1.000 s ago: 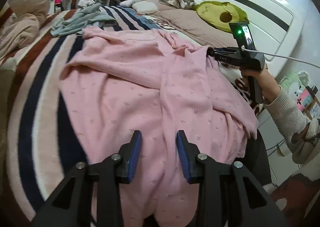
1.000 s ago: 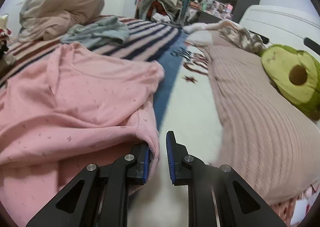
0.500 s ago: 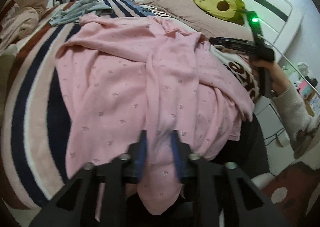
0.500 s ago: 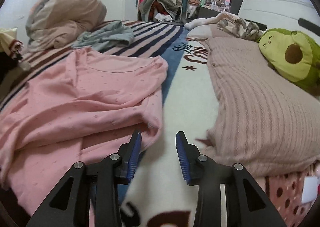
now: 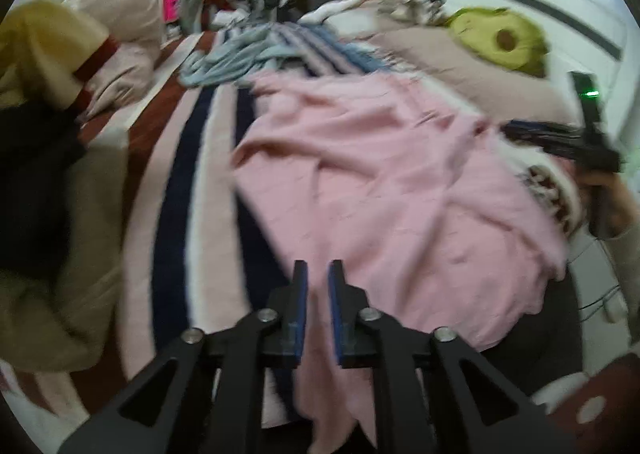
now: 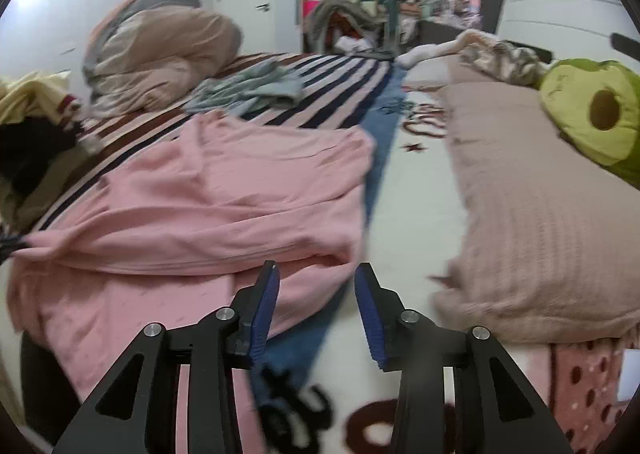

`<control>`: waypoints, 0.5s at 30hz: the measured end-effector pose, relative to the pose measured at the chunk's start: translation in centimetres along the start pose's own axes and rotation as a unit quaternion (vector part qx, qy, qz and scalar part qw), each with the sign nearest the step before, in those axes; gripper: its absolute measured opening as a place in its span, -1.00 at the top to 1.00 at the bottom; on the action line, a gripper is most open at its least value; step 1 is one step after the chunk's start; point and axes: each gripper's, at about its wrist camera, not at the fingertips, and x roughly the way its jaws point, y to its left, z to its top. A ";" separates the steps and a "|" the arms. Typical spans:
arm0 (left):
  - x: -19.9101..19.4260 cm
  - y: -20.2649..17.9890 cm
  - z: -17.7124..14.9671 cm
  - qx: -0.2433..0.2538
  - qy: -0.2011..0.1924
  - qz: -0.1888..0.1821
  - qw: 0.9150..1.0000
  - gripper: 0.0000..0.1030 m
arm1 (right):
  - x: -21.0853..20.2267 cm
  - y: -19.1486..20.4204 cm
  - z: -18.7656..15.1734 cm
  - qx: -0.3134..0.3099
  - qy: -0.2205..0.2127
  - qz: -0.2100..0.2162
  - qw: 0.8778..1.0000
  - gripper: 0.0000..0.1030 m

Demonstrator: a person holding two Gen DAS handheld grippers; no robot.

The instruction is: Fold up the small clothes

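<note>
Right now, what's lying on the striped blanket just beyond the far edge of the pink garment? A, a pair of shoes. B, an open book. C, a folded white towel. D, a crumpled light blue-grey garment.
D: a crumpled light blue-grey garment lies on the striped blanket just past the far edge of the pink garment.

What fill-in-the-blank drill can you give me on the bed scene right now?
1. The garment spread on the striped blanket is coloured ____.
2. The green plush toy on the beige knitted cover is shaped like an ____.
3. Between the blue pads of the right claw there is ____ gripped.
4. The crumpled garment lying beyond the pink top is coloured ____.

Missing words: pink; avocado; nothing; grey-blue
</note>
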 end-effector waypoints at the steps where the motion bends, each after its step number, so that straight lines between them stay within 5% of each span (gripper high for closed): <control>1: 0.0 0.3 -0.2 -0.003 0.002 0.001 1.000 0.40 | 0.0 0.5 -0.2 -0.005 0.003 0.006 1.000 0.26; 5: -1.2 1.1 -1.0 -0.024 -0.016 -0.014 0.999 0.23 | -0.5 1.6 -0.5 -0.012 0.006 0.021 1.000 0.24; 10: -2.4 -1.7 -2.4 0.003 -0.024 -0.097 0.995 0.02 | -1.1 2.7 -0.2 -0.015 -0.002 0.032 0.999 0.22; 15: -0.3 -3.6 -4.0 0.019 0.010 -0.028 0.999 0.02 | -1.2 3.3 -0.2 -0.013 -0.004 0.039 0.999 0.22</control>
